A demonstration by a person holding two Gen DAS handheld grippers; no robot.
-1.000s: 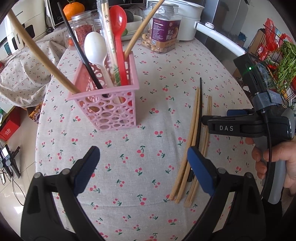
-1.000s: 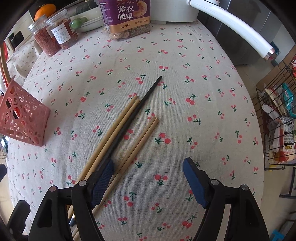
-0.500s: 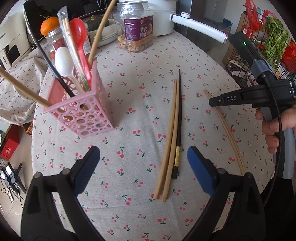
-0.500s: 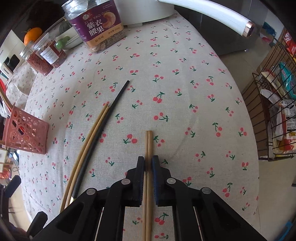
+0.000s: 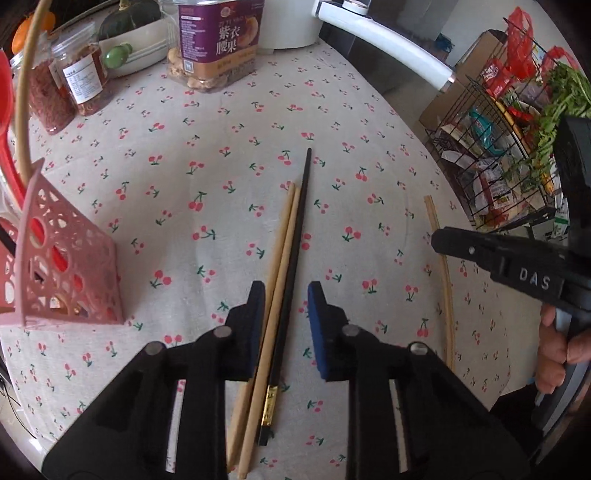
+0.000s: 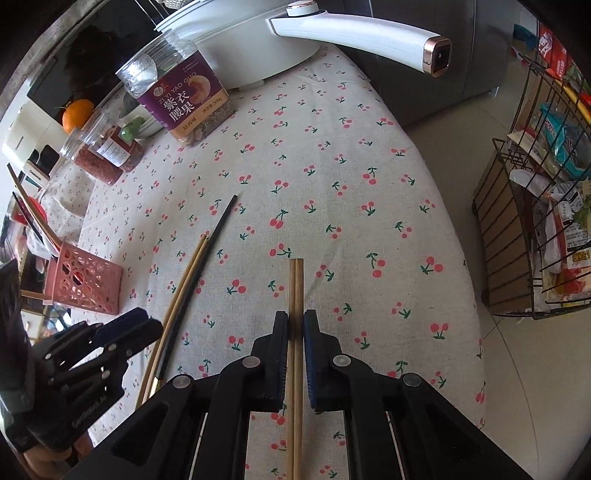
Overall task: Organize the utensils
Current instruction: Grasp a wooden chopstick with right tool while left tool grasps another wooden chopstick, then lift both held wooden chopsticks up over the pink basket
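My right gripper (image 6: 295, 332) is shut on a pair of wooden chopsticks (image 6: 296, 288), held at the table's right side; they show in the left wrist view (image 5: 439, 258) too. My left gripper (image 5: 286, 314) is open, its jaws either side of two wooden chopsticks (image 5: 280, 243) and one black chopstick (image 5: 297, 229) lying on the cherry-print tablecloth (image 5: 207, 155). The pink perforated utensil holder (image 5: 62, 266) stands at the left with a red spoon and wooden handles in it; it also shows in the right wrist view (image 6: 86, 282).
A purple-labelled nut jar (image 5: 216, 40), jars of red dried goods (image 5: 79, 79), a bowl with green fruit (image 5: 129, 44) and a white pot with a long handle (image 6: 354, 33) stand at the table's back. A wire rack of groceries (image 5: 498, 147) stands off the right edge.
My left gripper has moved right and down over the three lying chopsticks and its jaws have narrowed around them. My right gripper closed on the wooden pair a second ago and still holds it.
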